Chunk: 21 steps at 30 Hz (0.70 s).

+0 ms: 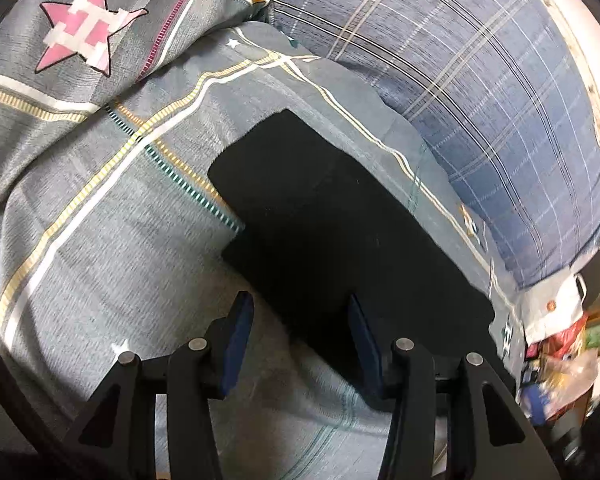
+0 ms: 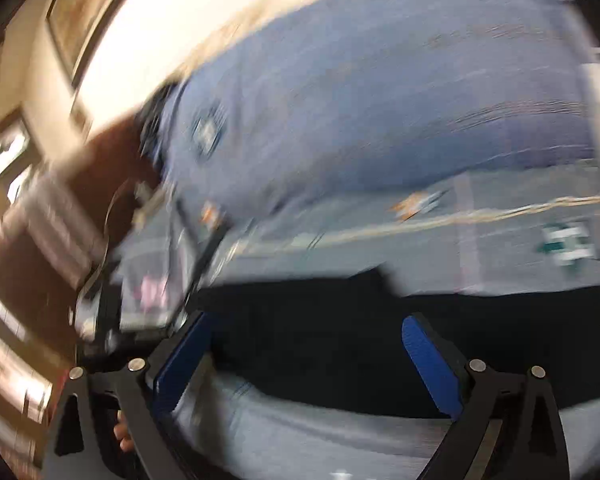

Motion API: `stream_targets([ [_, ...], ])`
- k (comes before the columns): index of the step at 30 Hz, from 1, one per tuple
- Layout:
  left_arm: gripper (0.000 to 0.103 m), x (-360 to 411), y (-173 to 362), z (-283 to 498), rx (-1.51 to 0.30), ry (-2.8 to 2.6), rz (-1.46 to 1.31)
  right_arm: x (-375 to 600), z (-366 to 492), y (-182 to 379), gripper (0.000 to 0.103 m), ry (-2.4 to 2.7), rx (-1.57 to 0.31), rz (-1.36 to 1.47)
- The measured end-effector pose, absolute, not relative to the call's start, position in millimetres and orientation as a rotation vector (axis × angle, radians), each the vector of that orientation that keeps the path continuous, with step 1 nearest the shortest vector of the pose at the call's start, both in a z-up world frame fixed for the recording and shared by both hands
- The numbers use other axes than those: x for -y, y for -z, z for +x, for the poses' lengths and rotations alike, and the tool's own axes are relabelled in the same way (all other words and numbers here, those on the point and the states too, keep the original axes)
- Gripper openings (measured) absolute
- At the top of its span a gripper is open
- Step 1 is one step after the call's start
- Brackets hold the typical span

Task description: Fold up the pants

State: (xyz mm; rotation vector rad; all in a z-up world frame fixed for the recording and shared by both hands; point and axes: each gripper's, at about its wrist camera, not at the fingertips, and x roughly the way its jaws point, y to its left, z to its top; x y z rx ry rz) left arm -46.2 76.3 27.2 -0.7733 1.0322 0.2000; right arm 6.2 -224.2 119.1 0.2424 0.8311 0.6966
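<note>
One pair of black pants, folded into a long slab, lies on a grey star-print bedsheet, its long axis running from upper left centre to lower right of the left wrist view. Two grippers show. The left gripper hovers over the near end, fingers apart with nothing clamped. The right gripper has its fingers wide apart, gripping nothing above the dark cloth. One blue plaid pillow fills the upper right. The right wrist view is heavily blurred; clutter at the lower right edge stays unreadable.
</note>
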Motion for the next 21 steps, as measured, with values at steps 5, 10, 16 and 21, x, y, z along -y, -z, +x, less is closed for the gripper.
stream_targets([
  [5,0.049,-77.6,-31.6,-9.4,-1.12,-0.202,-0.735,145.6,33.1,-73.6,0.067,-0.9,-1.058,0.138],
  [10,0.05,-75.0,-47.2,15.8,-1.102,-0.121,-0.749,125.5,36.7,-26.9,0.048,-0.921,-1.164,0.128],
  [16,0.056,-75.2,-54.2,12.9,-1.047,-0.111,-0.784,154.9,53.0,-23.5,0.046,-0.834,-1.128,0.242],
  [21,0.055,-82.3,-54.6,6.9,-1.061,-0.075,-0.83,155.1,23.0,-49.2,0.064,-0.978,-1.013,0.247],
])
